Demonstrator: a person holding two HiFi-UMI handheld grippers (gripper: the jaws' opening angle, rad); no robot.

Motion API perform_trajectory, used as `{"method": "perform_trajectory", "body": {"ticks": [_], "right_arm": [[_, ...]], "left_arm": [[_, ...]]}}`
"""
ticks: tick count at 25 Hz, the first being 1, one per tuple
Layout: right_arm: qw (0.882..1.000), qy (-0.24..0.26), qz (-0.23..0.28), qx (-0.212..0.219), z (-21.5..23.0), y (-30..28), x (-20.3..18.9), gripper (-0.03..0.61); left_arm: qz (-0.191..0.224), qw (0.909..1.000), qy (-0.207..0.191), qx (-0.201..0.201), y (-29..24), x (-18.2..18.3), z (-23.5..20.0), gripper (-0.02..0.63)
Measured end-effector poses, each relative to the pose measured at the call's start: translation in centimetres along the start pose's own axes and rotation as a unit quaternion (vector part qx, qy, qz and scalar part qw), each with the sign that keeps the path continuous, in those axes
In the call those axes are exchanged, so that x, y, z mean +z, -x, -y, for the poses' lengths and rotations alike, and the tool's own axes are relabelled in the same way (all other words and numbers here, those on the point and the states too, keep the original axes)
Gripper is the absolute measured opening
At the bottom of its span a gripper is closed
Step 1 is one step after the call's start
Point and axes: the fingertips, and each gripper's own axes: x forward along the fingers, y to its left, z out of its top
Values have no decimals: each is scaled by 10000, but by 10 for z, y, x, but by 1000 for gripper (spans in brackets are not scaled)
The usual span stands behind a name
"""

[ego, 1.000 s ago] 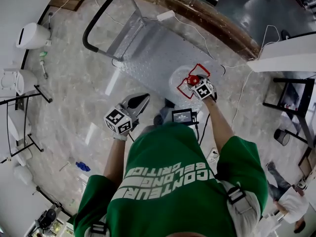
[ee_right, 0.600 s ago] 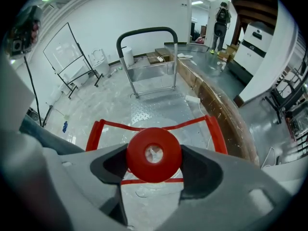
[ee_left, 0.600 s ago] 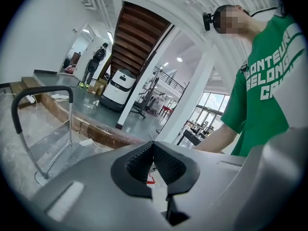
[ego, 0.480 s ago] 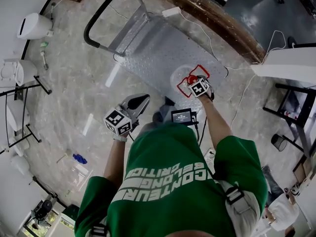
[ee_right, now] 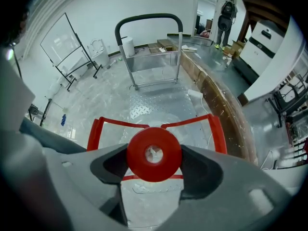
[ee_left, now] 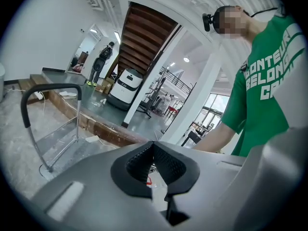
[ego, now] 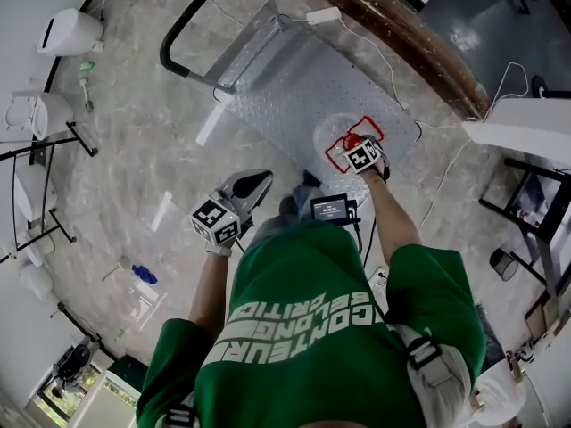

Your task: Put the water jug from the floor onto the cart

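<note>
The clear water jug (ego: 337, 135) with its red carrying frame (ee_right: 153, 124) stands over the near right corner of the cart's metal deck (ego: 290, 83). I cannot tell whether it rests on the deck or hangs just above it. My right gripper (ego: 353, 145) is shut on the jug's red cap (ee_right: 154, 154), one jaw on each side. My left gripper (ego: 254, 184) is held near my waist over the floor, short of the cart, shut with nothing in it (ee_left: 153, 163). The cart's black push handle (ego: 189, 27) is at the far end.
A raised wooden step (ego: 406, 34) runs along the cart's far right side, with white cables and a power strip (ego: 323, 14) by it. White units and black-legged stands (ego: 36, 168) line the left wall. A blue item (ego: 141, 275) lies on the floor at left.
The right gripper stays shut on the red cap with the jug over the cart's corner. The view has shifted slightly. The left gripper has not moved.
</note>
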Motion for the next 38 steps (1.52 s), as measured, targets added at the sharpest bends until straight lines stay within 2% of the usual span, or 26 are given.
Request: {"method": "perform_trajectory", "body": {"ticks": [4, 13, 20, 26, 28, 30, 33, 38], "right_arm": [[9999, 139, -25, 9, -6, -7, 10, 301], [9994, 262, -212, 59, -15, -2, 5, 301], [9996, 130, 183, -146, -8, 31, 17, 301], [9960, -114, 775, -441, -11, 83, 24, 299], [9928, -149, 1002, -640, -12, 105, 23, 240], [9876, -163, 1299, -868, -14, 132, 23, 128], [9797, -216, 1682, -1064, -19, 169, 19, -6], [9673, -442, 2190, -1203, -34, 223, 6, -8]], "left_arm": [[-1, 10000, 16, 31, 3, -2, -4, 8], [86, 10000, -49, 1, 9, 1, -1, 8], [202, 9996, -160, -109, 16, 1, 9, 8], [281, 9987, -304, -282, 27, -1, 18, 8], [309, 9983, -343, -350, 31, -3, 22, 8], [326, 9978, -392, -431, 35, -5, 26, 8], [352, 9965, -484, -587, 38, -8, 35, 8], [342, 9937, -611, -872, 40, -19, 55, 8]]}}
